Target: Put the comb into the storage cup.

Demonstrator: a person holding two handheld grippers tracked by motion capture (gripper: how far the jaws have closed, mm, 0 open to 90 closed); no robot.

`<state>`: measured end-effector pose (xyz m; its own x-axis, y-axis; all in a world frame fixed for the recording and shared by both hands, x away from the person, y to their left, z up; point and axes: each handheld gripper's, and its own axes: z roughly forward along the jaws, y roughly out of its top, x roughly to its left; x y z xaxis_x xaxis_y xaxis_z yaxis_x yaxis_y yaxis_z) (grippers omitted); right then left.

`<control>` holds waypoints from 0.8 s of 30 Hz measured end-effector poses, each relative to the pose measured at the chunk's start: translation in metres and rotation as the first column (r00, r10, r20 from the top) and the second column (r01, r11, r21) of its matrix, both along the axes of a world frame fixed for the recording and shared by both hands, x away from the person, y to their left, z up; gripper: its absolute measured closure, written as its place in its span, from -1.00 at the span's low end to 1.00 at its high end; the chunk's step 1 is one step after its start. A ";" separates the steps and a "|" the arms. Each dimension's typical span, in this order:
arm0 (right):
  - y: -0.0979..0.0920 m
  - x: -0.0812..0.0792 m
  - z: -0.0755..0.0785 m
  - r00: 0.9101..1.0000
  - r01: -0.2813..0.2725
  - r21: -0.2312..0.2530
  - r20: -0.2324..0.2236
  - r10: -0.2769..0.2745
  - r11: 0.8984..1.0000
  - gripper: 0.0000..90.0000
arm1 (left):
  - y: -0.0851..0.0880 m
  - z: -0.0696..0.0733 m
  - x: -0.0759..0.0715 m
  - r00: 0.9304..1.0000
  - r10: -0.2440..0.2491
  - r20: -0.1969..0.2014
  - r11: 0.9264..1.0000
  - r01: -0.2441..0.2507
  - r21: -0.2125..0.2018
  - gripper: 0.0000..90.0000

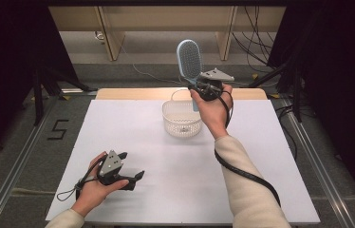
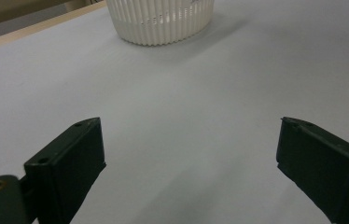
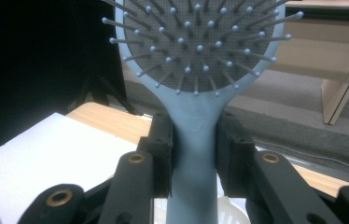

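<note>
High view: right gripper (image 1: 203,88) pinches the brush (image 1: 189,59) by its handle, upright above the basket (image 1: 182,118). It could tip and miss (heavy head up top). Left gripper (image 1: 133,176) rests spread wide, holding nothing.

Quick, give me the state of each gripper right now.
Left gripper: open, nothing between its jaws, low over the white table.
Right gripper: shut on the blue hairbrush, held upright above the white basket.
</note>
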<state>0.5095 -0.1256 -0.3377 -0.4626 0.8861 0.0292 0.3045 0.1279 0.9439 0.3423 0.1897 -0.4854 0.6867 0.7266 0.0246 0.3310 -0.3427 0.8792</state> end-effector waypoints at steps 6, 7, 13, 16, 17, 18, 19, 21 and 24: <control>0.000 0.002 0.000 1.000 0.003 0.000 -0.002 -0.003 1.000 0.56 | 0.000 0.000 0.000 1.000 -0.001 0.000 1.000 0.001 -0.001 -0.84; 0.000 0.002 0.000 1.000 0.004 0.000 -0.002 -0.004 1.000 0.56 | 0.000 0.000 0.000 1.000 -0.001 0.000 1.000 0.001 -0.001 -0.84; 0.001 0.004 -0.002 1.000 0.009 -0.006 -0.003 -0.009 1.000 0.56 | 0.000 0.000 0.000 1.000 -0.002 0.000 1.000 0.002 -0.003 -0.84; 0.000 0.006 -0.004 1.000 0.011 -0.007 -0.006 -0.011 1.000 0.56 | 0.000 0.000 0.000 1.000 -0.002 -0.001 1.000 0.002 -0.004 -0.84; 0.000 0.006 -0.004 1.000 0.013 -0.007 -0.006 -0.013 1.000 0.56 | 0.000 0.000 0.000 1.000 -0.002 -0.002 1.000 0.002 -0.005 -0.84; 0.000 0.007 -0.005 1.000 0.016 -0.007 -0.008 -0.016 1.000 0.56 | 0.000 0.000 0.000 1.000 -0.002 0.000 1.000 0.002 -0.004 -0.84; 0.000 0.007 -0.005 1.000 0.016 -0.006 -0.008 -0.016 1.000 0.56 | 0.000 0.000 0.000 1.000 -0.002 0.000 1.000 0.002 -0.005 -0.84; 0.000 0.008 -0.006 1.000 0.017 -0.006 -0.008 -0.017 1.000 0.56 | 0.000 0.000 0.000 1.000 -0.002 0.000 1.000 0.002 -0.004 -0.84; 0.000 0.009 -0.006 1.000 0.019 -0.006 -0.008 -0.019 1.000 0.56 | 0.000 0.000 0.000 1.000 -0.002 0.001 1.000 0.002 -0.005 -0.84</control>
